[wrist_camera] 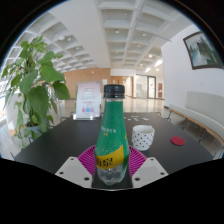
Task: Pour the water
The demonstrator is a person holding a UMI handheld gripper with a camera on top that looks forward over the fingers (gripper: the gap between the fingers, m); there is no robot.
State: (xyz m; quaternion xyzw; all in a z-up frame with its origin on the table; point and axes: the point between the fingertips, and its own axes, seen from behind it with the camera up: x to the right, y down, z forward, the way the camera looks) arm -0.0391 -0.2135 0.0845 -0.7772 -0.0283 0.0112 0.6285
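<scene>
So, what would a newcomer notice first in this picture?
First, the green bottle with its black cap, standing upright between the gripper fingers on the dark table. Just beyond it stands a white patterned cup, and a leafy plant rises beside the table.

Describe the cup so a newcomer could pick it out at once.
Start at the dark round table, with a leafy plant at one side. A green bottle stands between the fingers; the cup stands just beyond it, beside a red disc. It alone is white, short and dotted.
</scene>
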